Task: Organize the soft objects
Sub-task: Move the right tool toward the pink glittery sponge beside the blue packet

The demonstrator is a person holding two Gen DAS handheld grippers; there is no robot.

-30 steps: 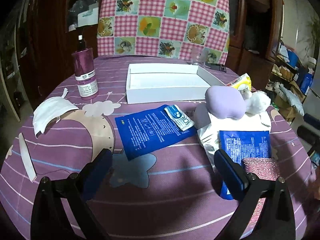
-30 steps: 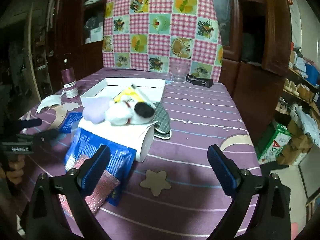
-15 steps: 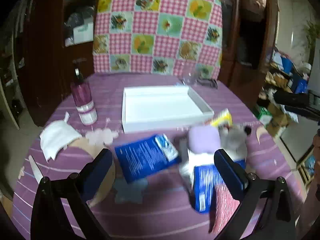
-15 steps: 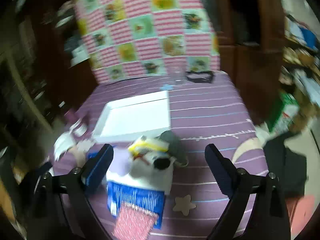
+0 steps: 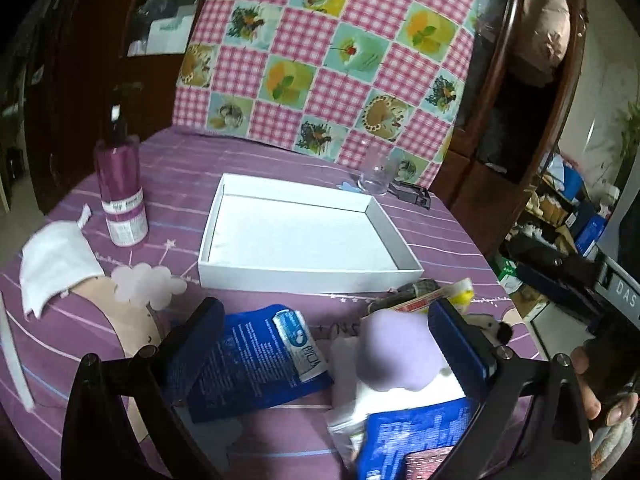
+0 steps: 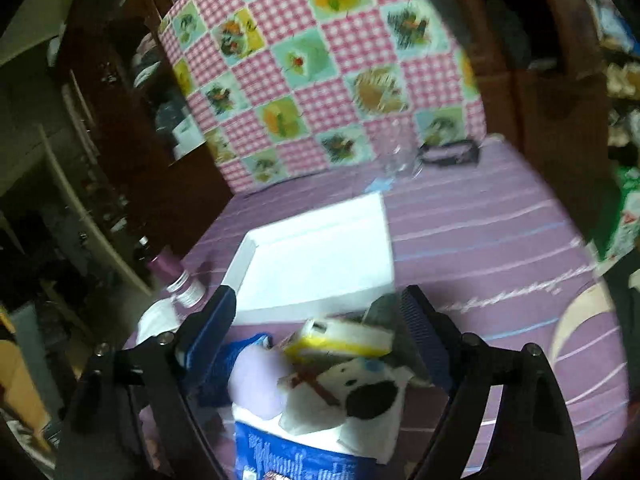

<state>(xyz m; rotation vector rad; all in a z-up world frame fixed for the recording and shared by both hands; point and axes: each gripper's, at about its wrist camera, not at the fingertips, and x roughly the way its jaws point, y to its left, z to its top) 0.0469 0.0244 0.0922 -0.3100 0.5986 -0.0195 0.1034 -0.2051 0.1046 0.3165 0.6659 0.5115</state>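
Note:
An empty white box (image 5: 304,236) sits mid-table, also in the right wrist view (image 6: 320,260). In front of it lies a pile: a lilac soft toy (image 5: 400,356) (image 6: 260,380), a white plush with black patches (image 6: 352,392), a yellow-white pack (image 6: 340,336), a dark grey item (image 6: 384,308) and blue packets (image 5: 248,360) (image 6: 288,456). My left gripper (image 5: 324,332) is open above the blue packet and the lilac toy. My right gripper (image 6: 320,320) is open above the pile, over the yellow pack. Both are empty.
A purple spray bottle (image 5: 120,196) and a white cloth (image 5: 56,264) are at the left. A clear glass (image 5: 376,176) and a black clip (image 5: 412,194) stand behind the box. A checked cushion (image 5: 328,56) backs the round table. My right hand (image 5: 600,392) shows at the right.
Both grippers have risen and moved in over the pile, tilting down toward it. The right one swung left from the table's right side. Nothing was picked up.

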